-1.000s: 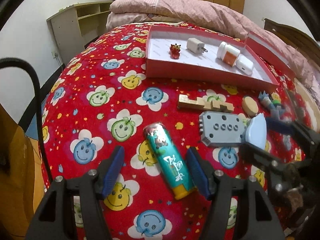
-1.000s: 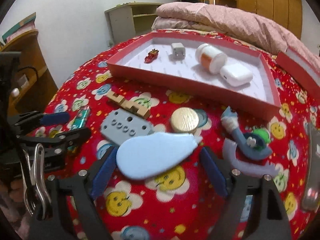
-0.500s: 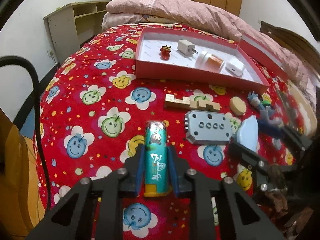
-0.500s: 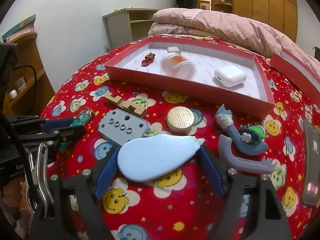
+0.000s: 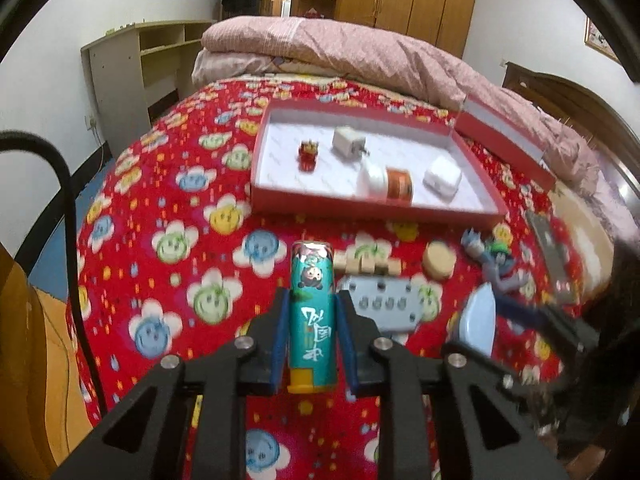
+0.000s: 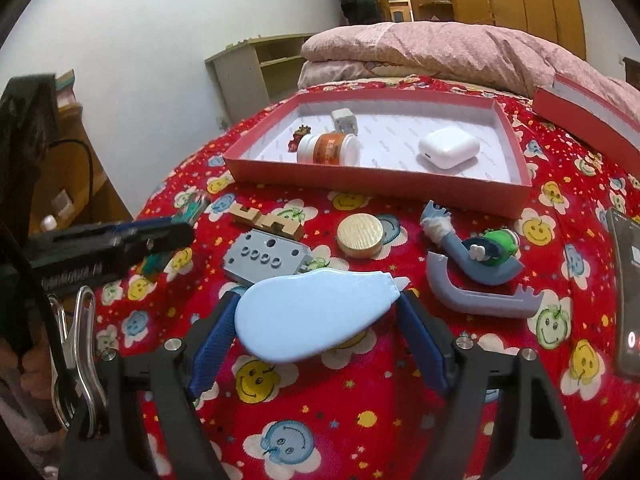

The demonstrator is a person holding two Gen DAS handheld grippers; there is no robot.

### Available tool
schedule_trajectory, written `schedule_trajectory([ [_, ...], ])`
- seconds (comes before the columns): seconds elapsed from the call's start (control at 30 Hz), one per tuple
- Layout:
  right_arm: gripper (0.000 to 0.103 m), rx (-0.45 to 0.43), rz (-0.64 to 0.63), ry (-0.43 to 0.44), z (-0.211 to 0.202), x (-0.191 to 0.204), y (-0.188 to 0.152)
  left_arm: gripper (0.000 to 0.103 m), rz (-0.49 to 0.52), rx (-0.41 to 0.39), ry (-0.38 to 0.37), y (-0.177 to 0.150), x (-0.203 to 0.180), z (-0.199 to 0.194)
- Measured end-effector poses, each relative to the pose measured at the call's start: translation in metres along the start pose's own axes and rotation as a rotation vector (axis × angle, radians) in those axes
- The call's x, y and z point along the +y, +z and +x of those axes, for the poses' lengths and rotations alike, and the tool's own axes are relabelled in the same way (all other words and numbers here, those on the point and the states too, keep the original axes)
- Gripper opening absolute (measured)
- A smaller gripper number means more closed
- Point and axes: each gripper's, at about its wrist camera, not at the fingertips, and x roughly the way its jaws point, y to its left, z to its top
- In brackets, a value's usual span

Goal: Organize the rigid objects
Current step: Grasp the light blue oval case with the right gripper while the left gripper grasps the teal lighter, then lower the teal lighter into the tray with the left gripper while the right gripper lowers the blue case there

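Note:
My left gripper (image 5: pixel 312 304) is shut on a teal tube (image 5: pixel 311 276) with a yellow cap, held just above the red patterned bedspread. My right gripper (image 6: pixel 318 304) is shut on a light-blue teardrop-shaped dispenser (image 6: pixel 316 320), its pads pressing both ends, and it too is off the cover. Beyond both stands an open red box (image 6: pixel 380 186) holding a small red figurine (image 6: pixel 298 138), a white charger (image 6: pixel 345 120), a white bottle with an orange label (image 6: pixel 328 150) on its side and a white earbud case (image 6: pixel 448 147).
On the bedspread before the box lie a wooden puzzle piece (image 6: pixel 266 222), a grey block with holes (image 6: pixel 266 260), a round wooden disc (image 6: pixel 360 234) and a blue-grey toy with a green figure (image 6: pixel 476 264). A phone (image 6: pixel 628 288) lies at the right and the box lid (image 6: pixel 580 108) behind.
The left jaws went from open around the tube to shut on it and lifted it. The right gripper tightened on the blue dispenser. The bottle rolled within the box.

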Motion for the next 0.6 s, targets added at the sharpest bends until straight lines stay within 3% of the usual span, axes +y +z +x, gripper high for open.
schedule_trajectory([
  [0.37, 0.08, -0.027, 0.022, 0.011, -0.014, -0.005, 0.003, 0.024, -0.025, -0.033, 0.019, 0.068, 0.002, 0.03],
  [0.6, 0.08, -0.043, 0.036, 0.01, -0.024, -0.01, 0.008, 0.024, 0.007, -0.023, 0.044, 0.088, -0.004, 0.063],
])
